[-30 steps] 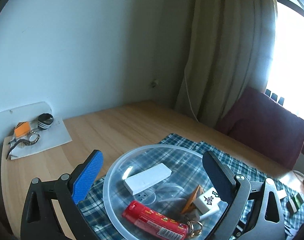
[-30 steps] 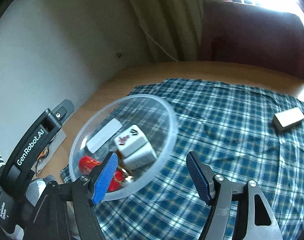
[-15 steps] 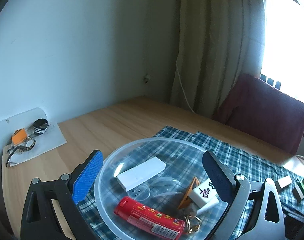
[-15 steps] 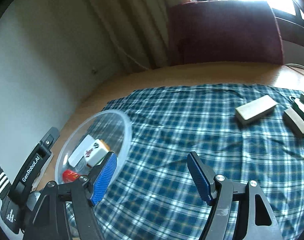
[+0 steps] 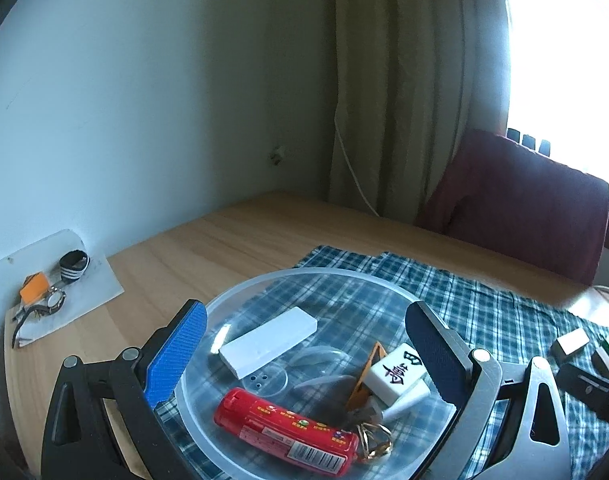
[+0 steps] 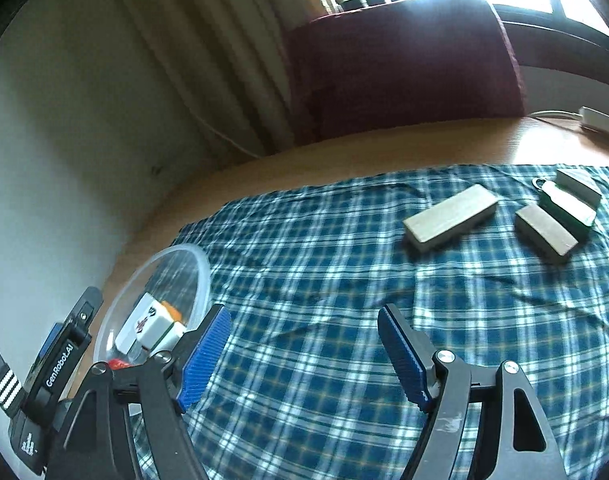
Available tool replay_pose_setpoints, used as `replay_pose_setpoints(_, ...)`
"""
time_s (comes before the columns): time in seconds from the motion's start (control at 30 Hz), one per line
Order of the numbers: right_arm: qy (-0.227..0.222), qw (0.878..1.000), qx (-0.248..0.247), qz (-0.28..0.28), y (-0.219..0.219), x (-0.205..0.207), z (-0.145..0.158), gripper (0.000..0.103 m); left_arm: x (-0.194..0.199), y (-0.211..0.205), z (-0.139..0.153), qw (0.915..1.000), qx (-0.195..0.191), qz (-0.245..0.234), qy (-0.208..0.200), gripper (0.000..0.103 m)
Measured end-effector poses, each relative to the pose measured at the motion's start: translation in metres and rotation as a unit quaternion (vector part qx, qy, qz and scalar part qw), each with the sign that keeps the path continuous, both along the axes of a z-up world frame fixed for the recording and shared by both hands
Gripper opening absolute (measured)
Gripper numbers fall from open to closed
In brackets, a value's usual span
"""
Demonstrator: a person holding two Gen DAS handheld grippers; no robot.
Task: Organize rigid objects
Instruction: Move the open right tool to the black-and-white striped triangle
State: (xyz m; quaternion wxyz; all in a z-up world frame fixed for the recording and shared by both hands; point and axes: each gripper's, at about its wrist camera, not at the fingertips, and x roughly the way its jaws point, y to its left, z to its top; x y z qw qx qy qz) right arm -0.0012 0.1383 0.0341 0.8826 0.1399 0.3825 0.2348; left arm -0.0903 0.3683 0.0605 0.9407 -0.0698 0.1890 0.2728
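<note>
The left tongs (image 5: 304,344) stand wide apart with nothing between their pads, poised over a clear plastic bowl (image 5: 264,284) that rests on the checked cloth (image 5: 504,320) near the counter's (image 5: 224,236) left end. Framed between the two pads, inside the bowl, lie a white rectangular block (image 5: 268,340), a red tube (image 5: 284,426) with a barcode, a white mahjong tile (image 5: 396,372) leaning on a second tile, an orange piece (image 5: 368,372) and a gold ring (image 5: 374,442). Whether the pads touch the bowl's rim I cannot tell.

The right tongs (image 6: 304,354) are likewise spread open and empty, above bare cloth toward the counter's middle. The bowl sits just beside their left pad, its mahjong tile visible past the blue finger (image 6: 204,356). Well ahead, toward the cloth's far right corner, lie a pale wooden block (image 6: 450,216), a smaller brown block (image 6: 544,234) and a dark green block (image 6: 568,208), close together.

On the counter's far left edge, a sheet of paper (image 5: 92,296) carries an orange item (image 5: 34,286), a watch (image 5: 54,300) and a striped roll (image 5: 74,264).
</note>
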Motion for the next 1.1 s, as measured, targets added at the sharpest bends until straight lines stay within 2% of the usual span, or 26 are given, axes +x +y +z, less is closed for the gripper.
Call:
replay_pose_setpoints(0.57,0.009,0.996,0.001,-0.089,-0.114,0.001,-0.003,0.08,0.007,-0.012,-0.004,0.9994,0.025,-0.017,0.017,0.1)
replay_pose_setpoints(0.77,0.017,0.99,0.008,-0.139,-0.167,0.004,-0.006,0.08,0.01,-0.016,-0.005,0.9988,0.031,-0.03,0.024,0.1)
replay_pose_setpoints(0.97,0.022,0.981,0.011,-0.191,-0.223,0.001,-0.004,0.082,0.02,-0.021,-0.01,0.9961,0.028,-0.068,0.05,0.1)
replay_pose_setpoints(1.1,0.029,0.975,0.009,-0.22,-0.25,0.004,-0.005,0.082,0.017,-0.03,-0.008,0.9947,0.046,-0.082,0.041,0.1)
